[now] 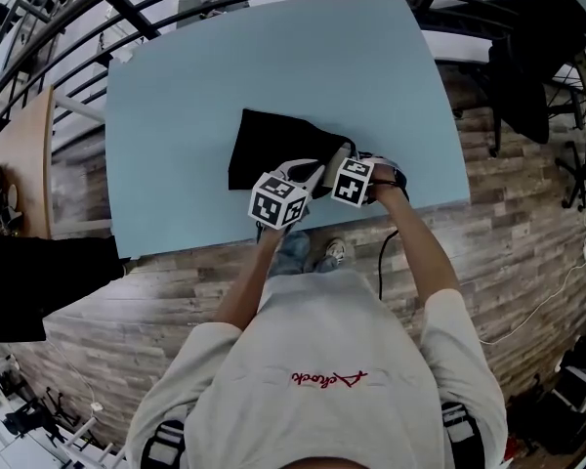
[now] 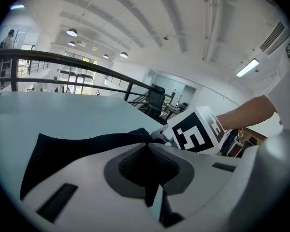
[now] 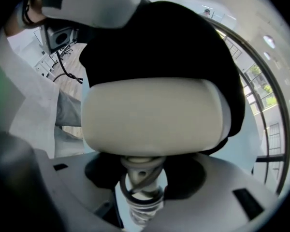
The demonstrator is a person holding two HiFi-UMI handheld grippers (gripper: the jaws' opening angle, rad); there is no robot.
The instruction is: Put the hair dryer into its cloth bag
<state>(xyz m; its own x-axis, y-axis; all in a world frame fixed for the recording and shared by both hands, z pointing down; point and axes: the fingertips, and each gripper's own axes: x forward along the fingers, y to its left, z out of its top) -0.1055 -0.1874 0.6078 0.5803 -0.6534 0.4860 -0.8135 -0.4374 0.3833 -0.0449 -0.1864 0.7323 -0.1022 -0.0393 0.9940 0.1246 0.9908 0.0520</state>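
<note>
The cream hair dryer (image 3: 152, 115) fills the right gripper view, its far end inside the black cloth bag (image 3: 183, 37); the head view barely shows this. The right gripper (image 3: 141, 175) grips its handle from above. Beside it, the left gripper (image 2: 149, 151) pinches the bag's edge on the blue desk (image 1: 225, 57).

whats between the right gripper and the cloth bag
The cream hair dryer, held in the right gripper, with the cloth bag behind it; the right gripper view shows this.
</note>
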